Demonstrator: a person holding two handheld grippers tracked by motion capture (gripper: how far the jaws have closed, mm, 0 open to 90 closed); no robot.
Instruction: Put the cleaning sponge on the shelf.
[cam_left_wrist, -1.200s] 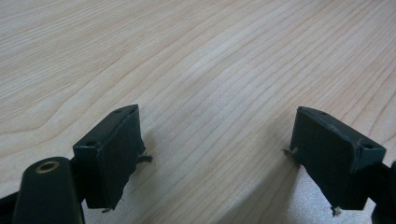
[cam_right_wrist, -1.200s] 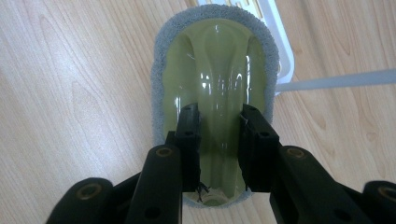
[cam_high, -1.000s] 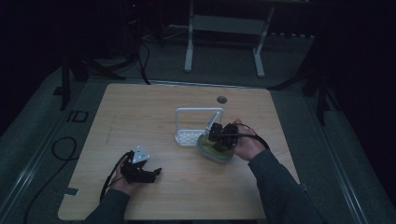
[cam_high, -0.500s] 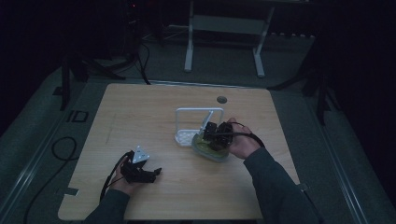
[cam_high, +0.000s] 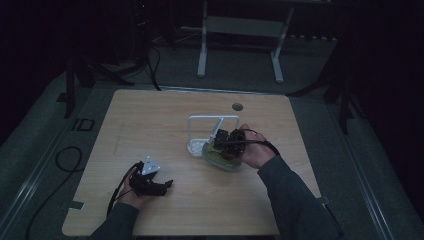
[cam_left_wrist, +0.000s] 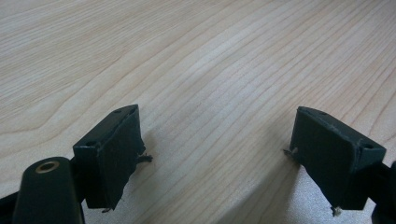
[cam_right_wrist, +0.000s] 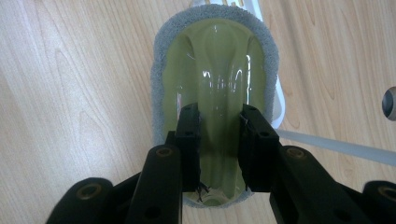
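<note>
Green-backed scrubbing sponge (cam_right_wrist: 212, 88) lies on the counter (cam_high: 150, 120) beside a white rack (cam_high: 212, 132), its raised ridge clamped in my right gripper (cam_right_wrist: 218, 154); I'd keep the grip centred while my left gripper (cam_left_wrist: 215, 154) rests apart, empty.

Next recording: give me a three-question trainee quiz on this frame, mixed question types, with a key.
1. True or false: the left gripper has its jaws spread apart over the bare wooden table.
2. What does the right gripper clamp? A) a cable B) the green sponge-edged scrubber C) the white rack
3. Fill in: the white rack stands on the ____ side of the scrubber from the person.

Key: 1 true; 2 B; 3 far.
</note>
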